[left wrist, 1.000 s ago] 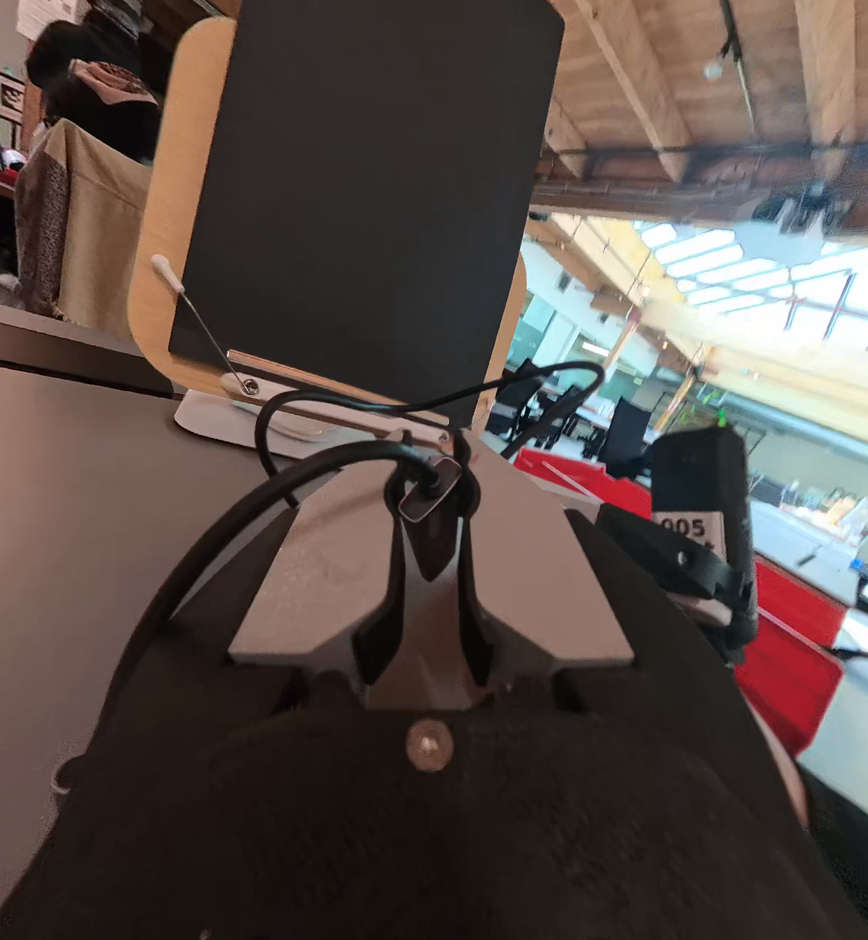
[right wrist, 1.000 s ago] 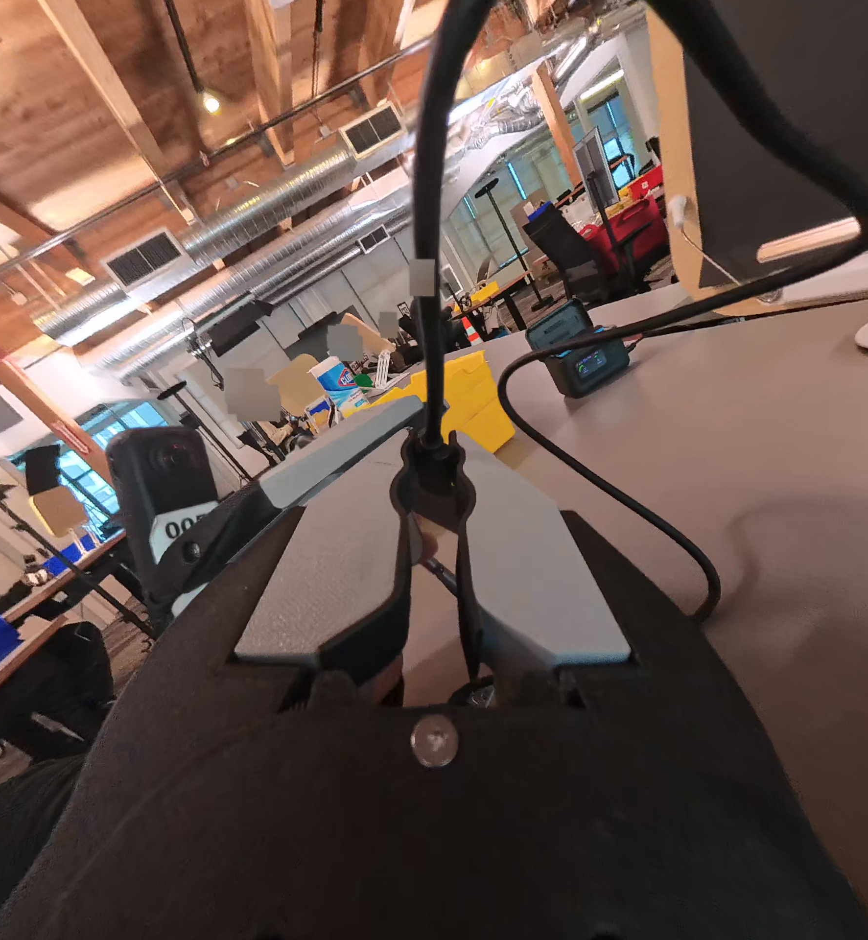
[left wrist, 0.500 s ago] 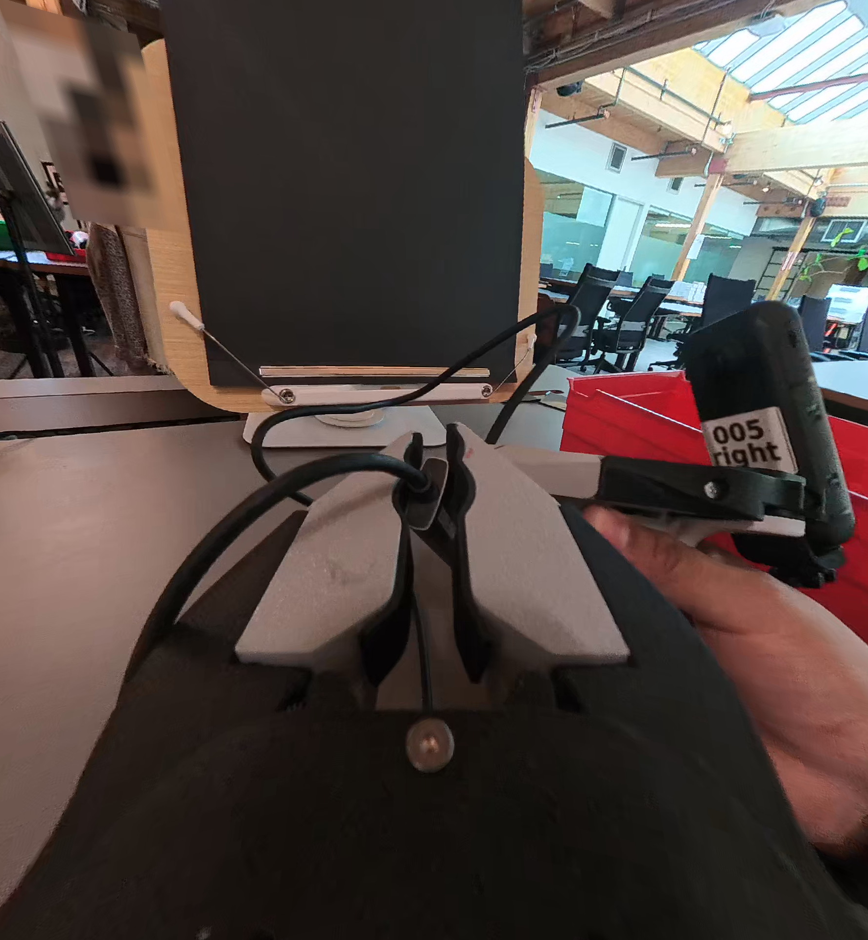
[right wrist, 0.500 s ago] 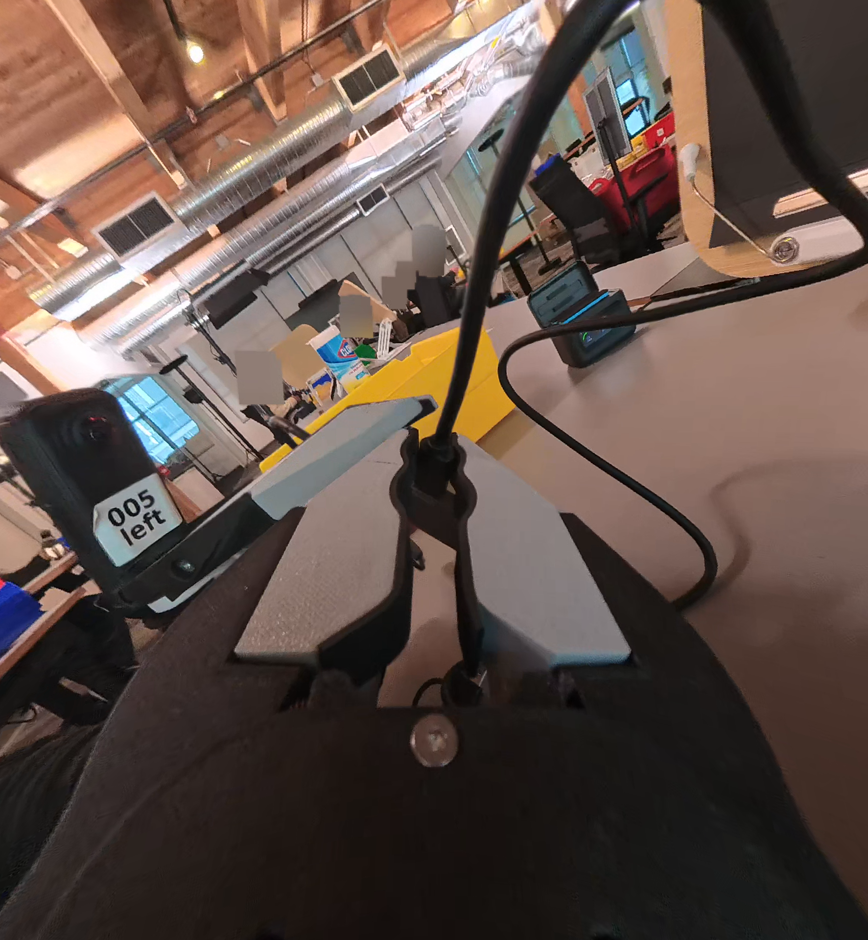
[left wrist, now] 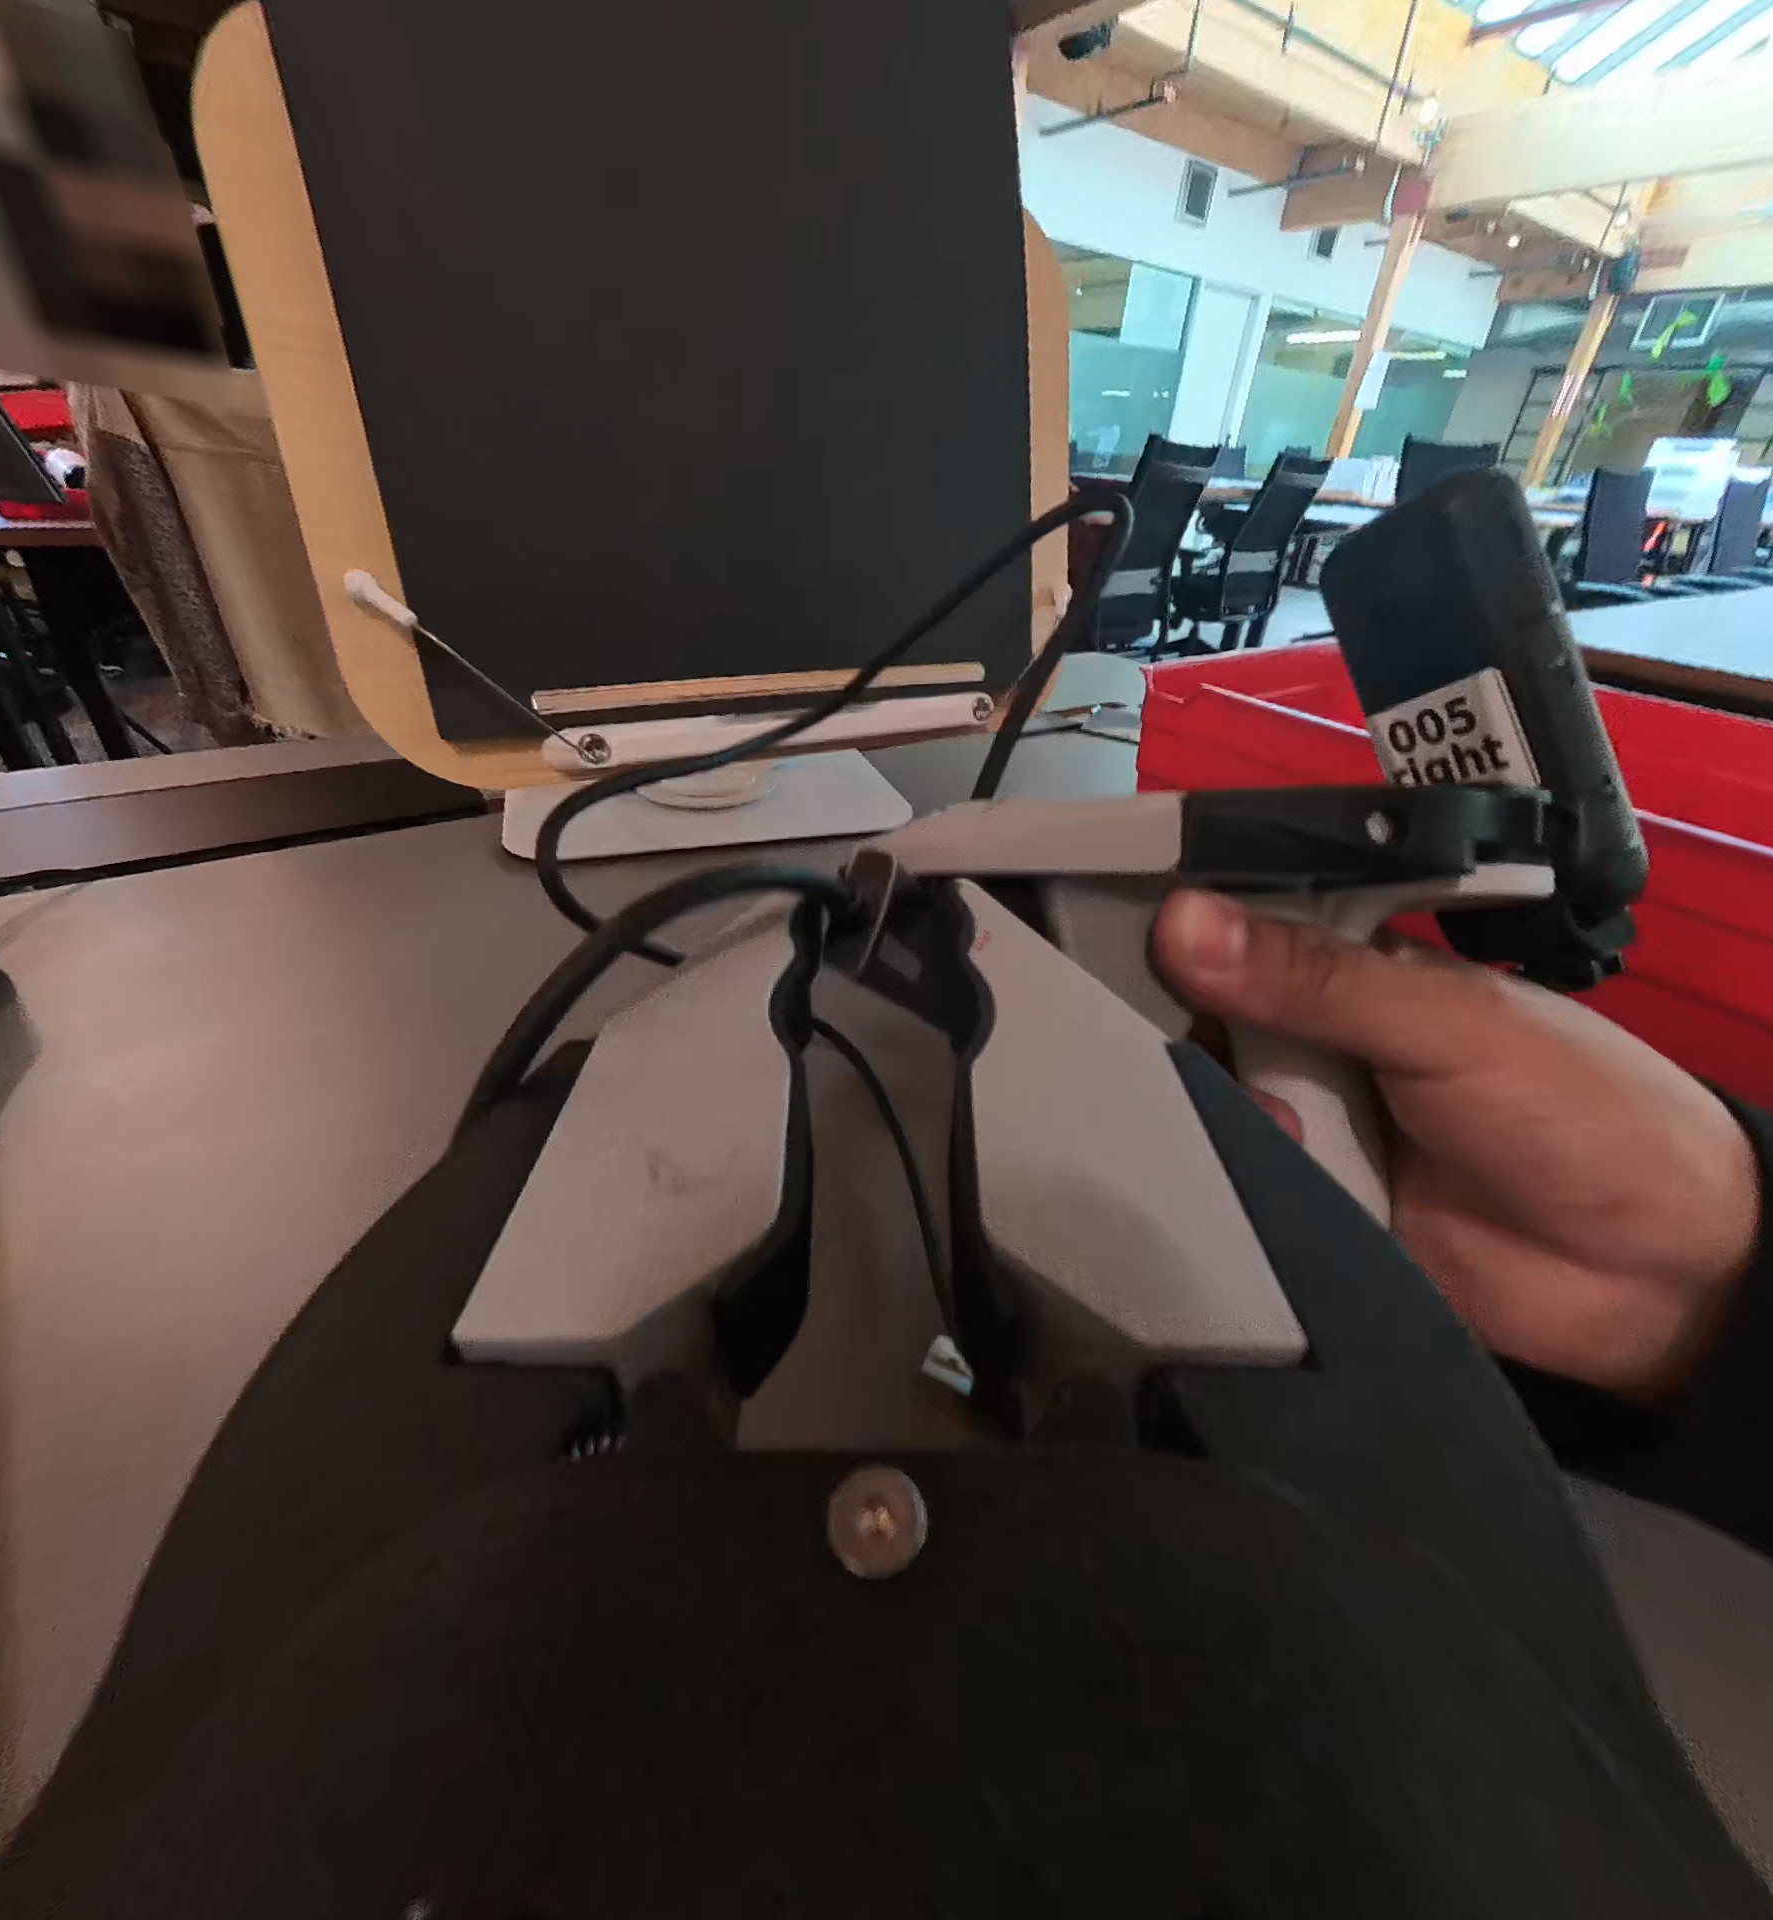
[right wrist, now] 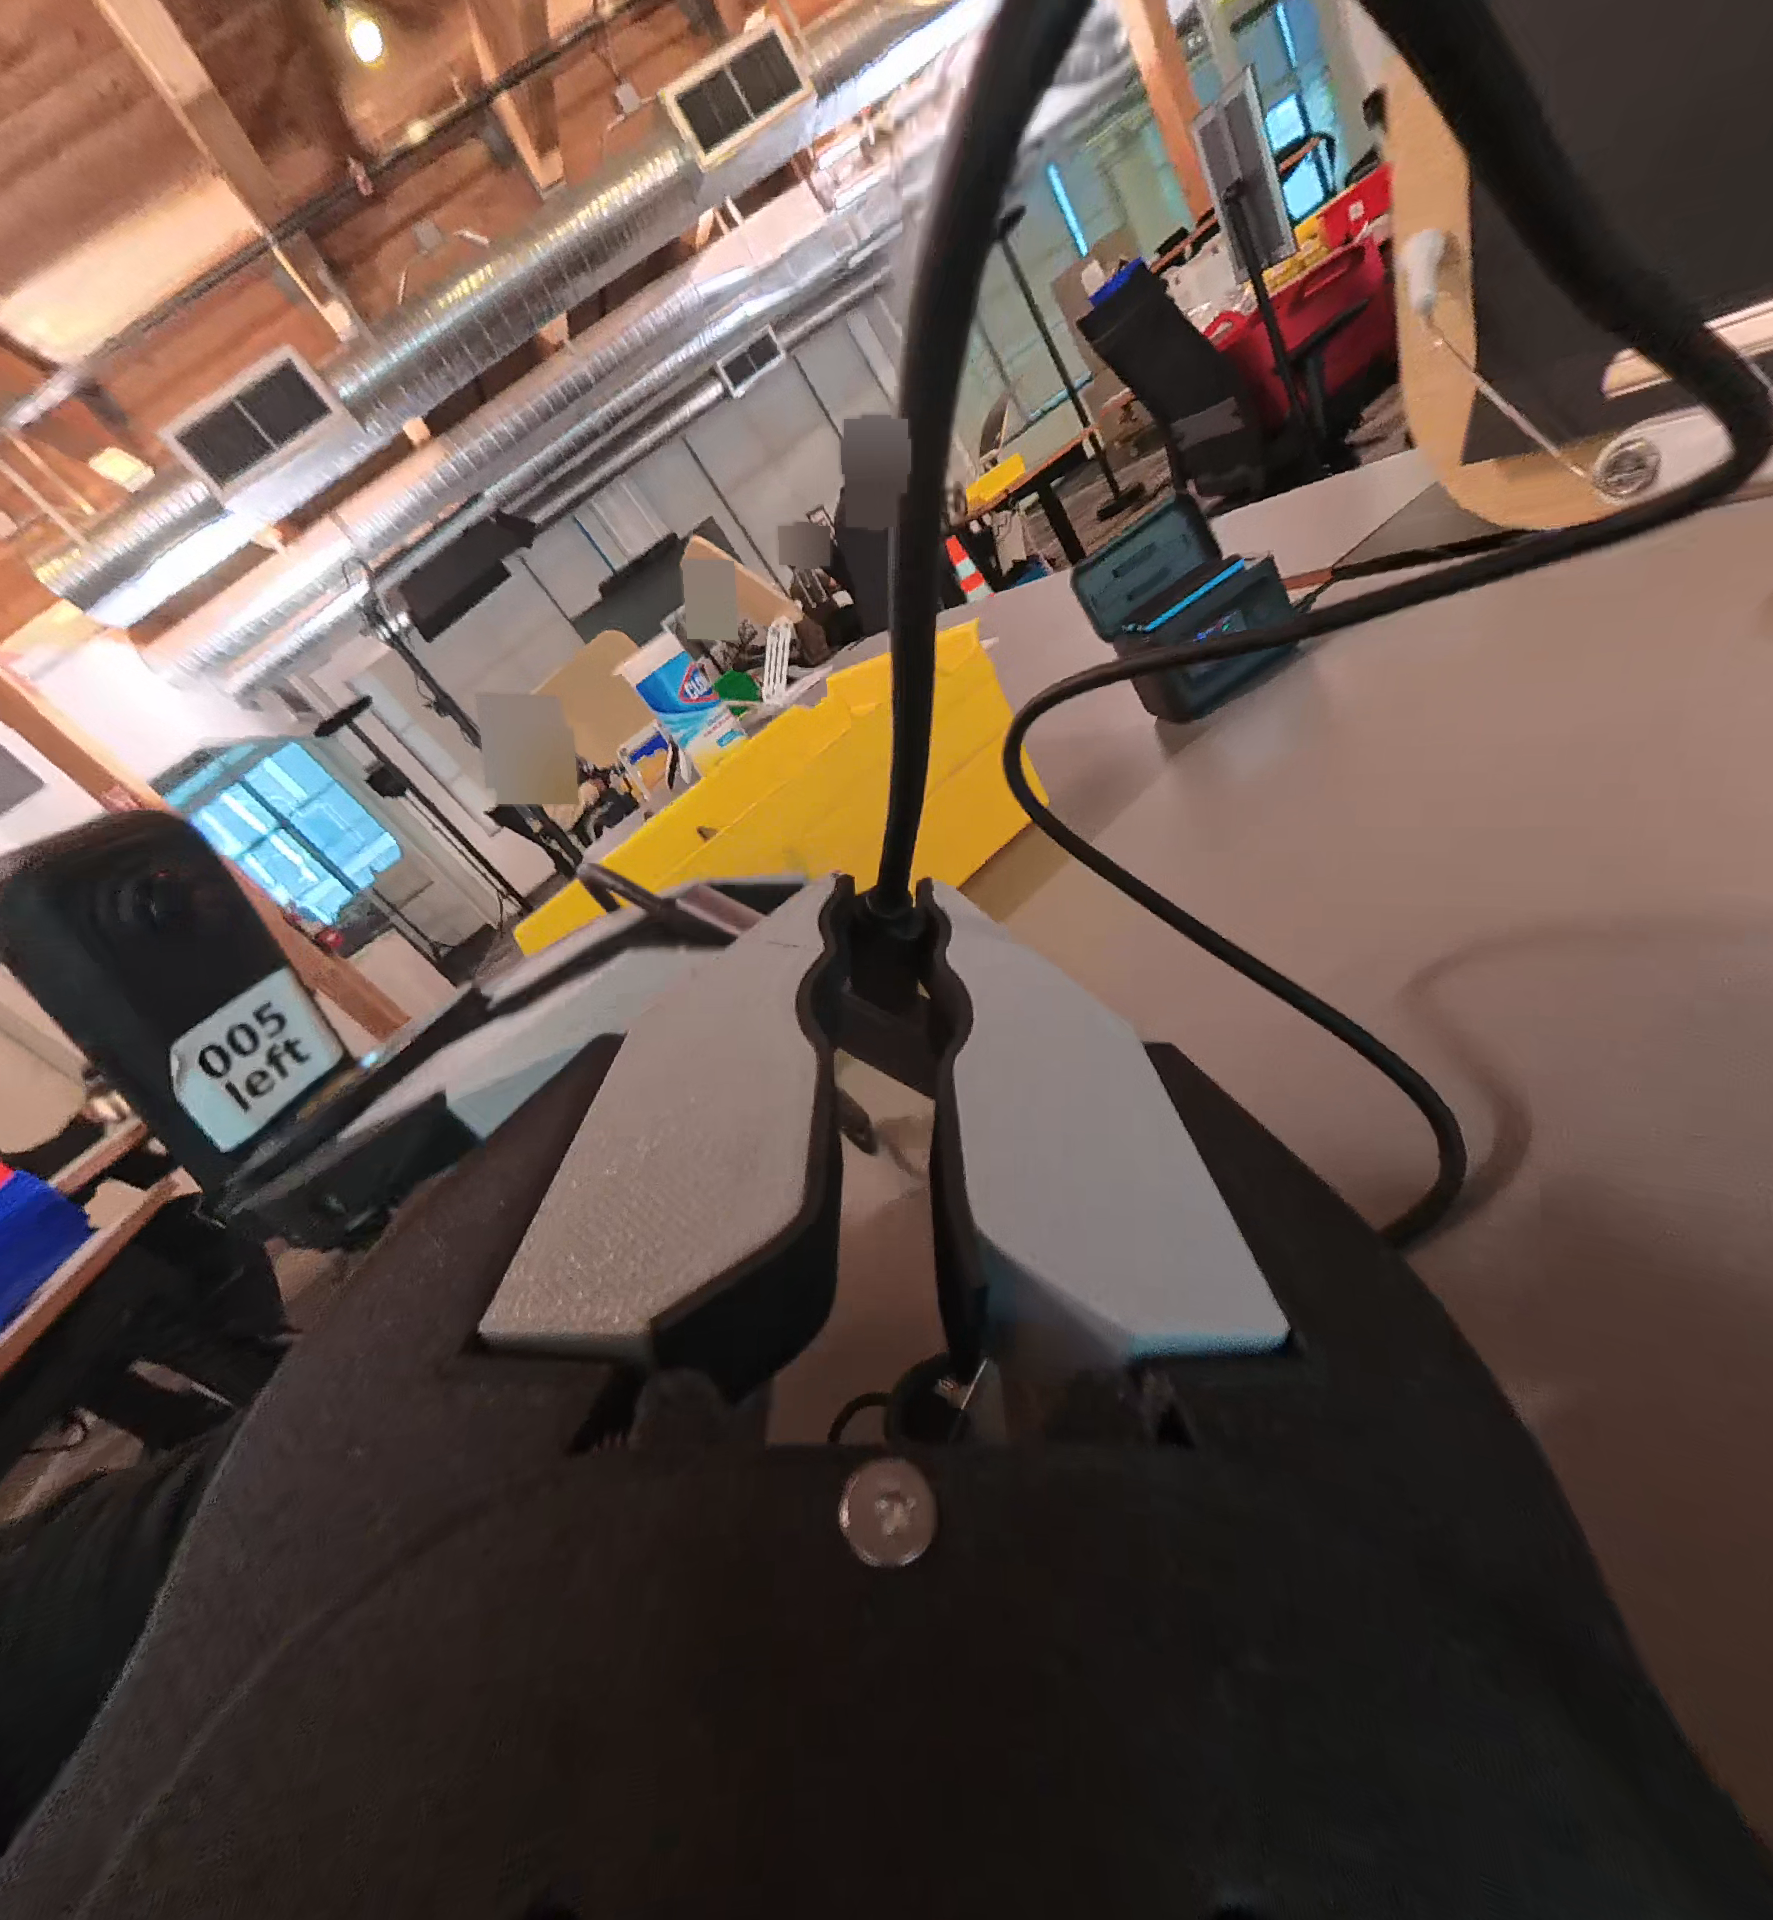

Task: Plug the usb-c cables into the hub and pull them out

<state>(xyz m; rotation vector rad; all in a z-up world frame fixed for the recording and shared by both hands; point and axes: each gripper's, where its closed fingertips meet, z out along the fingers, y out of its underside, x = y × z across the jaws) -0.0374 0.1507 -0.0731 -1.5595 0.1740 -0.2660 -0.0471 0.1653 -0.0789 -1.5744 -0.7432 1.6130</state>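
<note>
The hub, a small grey metal piece, sits pinched at the tips of my left gripper, held up above the grey bench; its thick black lead arcs off to the left and down. My right gripper has its fingers closed on the black plug of a usb-c cable, which rises from the tips, loops overhead and trails back across the bench. In the left wrist view the right gripper comes in from the right, its tip touching or just beside the hub; whether the plug is seated in a port I cannot tell, the joint is blurred. My right hand wraps its handle. A thinner black cable curls on the bench behind, before a dark panel on a wood-edged stand. A red bin stands to the right; a yellow bin and a small teal case appear in the right wrist view.
</note>
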